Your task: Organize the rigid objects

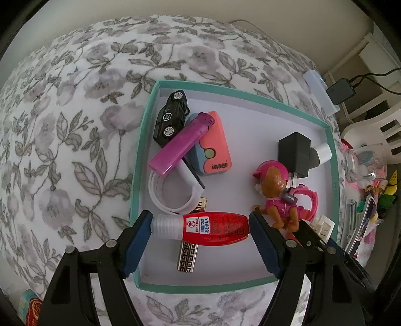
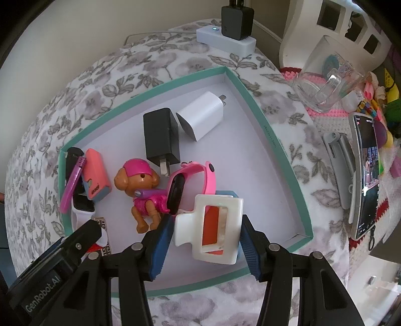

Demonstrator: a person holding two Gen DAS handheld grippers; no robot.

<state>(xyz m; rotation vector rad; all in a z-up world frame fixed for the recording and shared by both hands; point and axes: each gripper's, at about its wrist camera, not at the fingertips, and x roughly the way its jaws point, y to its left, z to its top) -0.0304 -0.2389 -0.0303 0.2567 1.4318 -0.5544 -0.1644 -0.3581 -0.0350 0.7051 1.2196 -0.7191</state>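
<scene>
A teal-rimmed box (image 1: pixel 140 140) with a white floor lies on a floral blanket. My left gripper (image 1: pixel 200 220) is shut on a red bottle with a clear cap (image 1: pixel 215 227), held lengthwise low over the box's near left part. My right gripper (image 2: pixel 207 225) is shut on a white hair claw clip (image 2: pixel 185 225) above the near right part. In the box lie a black toy car (image 1: pixel 171 117), a purple lighter (image 1: pixel 180 144), a coral and blue case (image 1: pixel 215 143), a white watch (image 1: pixel 173 193), a gold patterned lighter (image 1: pixel 186 255), a pink toy dog (image 2: pixel 142 190), a pink watch (image 2: pixel 200 175), a black charger (image 2: pixel 160 136) and a white charger (image 2: pixel 203 117).
At the bed's far edge a white power strip (image 2: pixel 225 40) carries a black adapter (image 2: pixel 236 22). To the right stand a glass mug (image 2: pixel 328 82), a phone (image 2: pixel 366 175) on a stand, and several colourful toys (image 2: pixel 391 105). The floral blanket (image 1: pixel 62 130) spreads left of the box.
</scene>
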